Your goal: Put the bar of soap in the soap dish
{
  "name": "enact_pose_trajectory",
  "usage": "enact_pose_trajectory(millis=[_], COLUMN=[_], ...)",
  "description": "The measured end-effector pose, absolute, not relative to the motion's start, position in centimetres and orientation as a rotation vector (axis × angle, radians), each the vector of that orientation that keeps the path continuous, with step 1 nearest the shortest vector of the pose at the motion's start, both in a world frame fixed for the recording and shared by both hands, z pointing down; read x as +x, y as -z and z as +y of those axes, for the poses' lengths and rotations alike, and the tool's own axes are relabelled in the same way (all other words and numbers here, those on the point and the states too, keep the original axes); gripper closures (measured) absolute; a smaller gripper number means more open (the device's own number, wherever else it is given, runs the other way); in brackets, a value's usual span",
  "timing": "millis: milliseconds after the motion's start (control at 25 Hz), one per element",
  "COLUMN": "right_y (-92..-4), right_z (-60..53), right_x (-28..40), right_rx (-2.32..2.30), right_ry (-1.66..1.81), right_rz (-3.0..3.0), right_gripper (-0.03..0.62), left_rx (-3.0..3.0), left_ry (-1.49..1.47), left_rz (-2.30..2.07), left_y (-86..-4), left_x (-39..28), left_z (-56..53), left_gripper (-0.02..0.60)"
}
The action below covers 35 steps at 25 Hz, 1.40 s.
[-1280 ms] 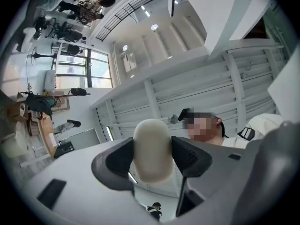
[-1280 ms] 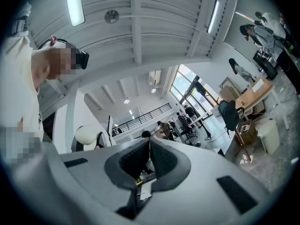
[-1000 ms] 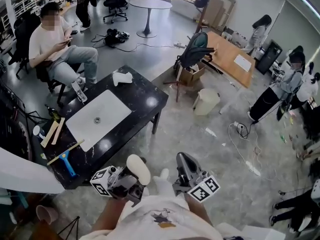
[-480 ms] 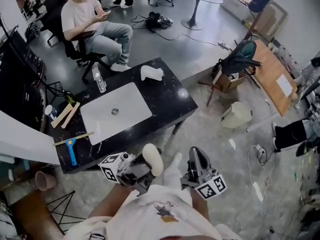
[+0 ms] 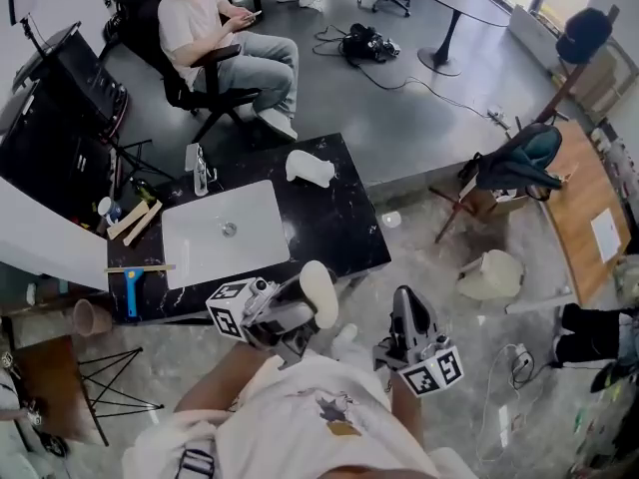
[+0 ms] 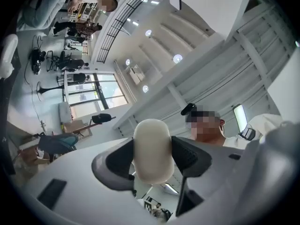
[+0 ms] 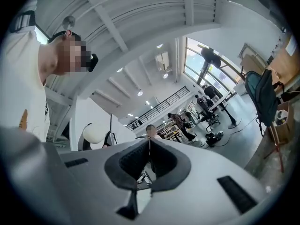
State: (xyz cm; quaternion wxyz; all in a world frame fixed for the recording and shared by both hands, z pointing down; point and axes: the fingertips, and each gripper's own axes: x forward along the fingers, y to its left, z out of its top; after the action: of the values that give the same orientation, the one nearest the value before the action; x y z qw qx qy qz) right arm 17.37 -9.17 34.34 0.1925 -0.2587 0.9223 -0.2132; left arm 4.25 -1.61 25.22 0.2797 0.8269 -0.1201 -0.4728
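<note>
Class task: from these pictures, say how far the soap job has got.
Done: the bar of soap is clamped in the jaws of the left gripper. In hand: it is held short of the black table. Left: setting it in the dish, possibly the white object on the table's far side; right gripper shut, empty.
</note>
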Motion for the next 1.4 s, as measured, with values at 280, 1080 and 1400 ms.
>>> enact_pose_trajectory(millis=[280,1080,1400], right_y=[-34.0,-34.7,-36.3], right_z=[-14.3,-19.8,-21.6], right_x=[15.9,3.2,-0.3], right_rx=[-0.599,-0.465,-0.499], right_ry=[0.63,0.63,0.638], right_rz=[2.603,2.679,2.701], right_gripper=[0.585,0.585,0.585], left_rx=[2.243,2.474,2.576], left_ry=[1.205,0.495,0.124], left_rz=[-0.464,-0.843,-0.934], left_y=[-25.9,-30.6,-33.4], left_x=[4.8,-3.9,-5.3], left_z=[-6.1,-14.4,-17.9], left_gripper=[0.319,0.319,0.319])
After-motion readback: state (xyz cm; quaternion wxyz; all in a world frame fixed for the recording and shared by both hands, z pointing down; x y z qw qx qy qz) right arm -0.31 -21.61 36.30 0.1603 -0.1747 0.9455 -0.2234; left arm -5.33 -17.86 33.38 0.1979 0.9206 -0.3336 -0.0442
